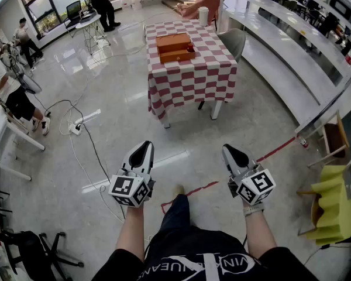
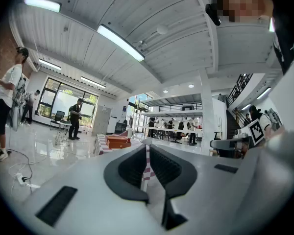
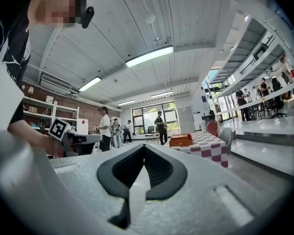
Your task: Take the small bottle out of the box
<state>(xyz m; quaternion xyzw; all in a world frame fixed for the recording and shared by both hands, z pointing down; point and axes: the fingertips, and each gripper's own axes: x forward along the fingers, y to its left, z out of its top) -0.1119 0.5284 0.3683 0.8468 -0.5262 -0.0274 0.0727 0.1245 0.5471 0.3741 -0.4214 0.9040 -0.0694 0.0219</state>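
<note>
- Well ahead of both grippers, an open orange wooden box sits on the table with the red-and-white checkered cloth. The small red bottle is at the box's right end.
- The white left gripper points toward that table from far off, with its dark jaws closed together on nothing.
- The white right gripper, level with it, is likewise closed and empty, well apart from the bottle.

Bare forearms forward and low — left gripper and right gripper side by side, jaws together, empty.
</note>
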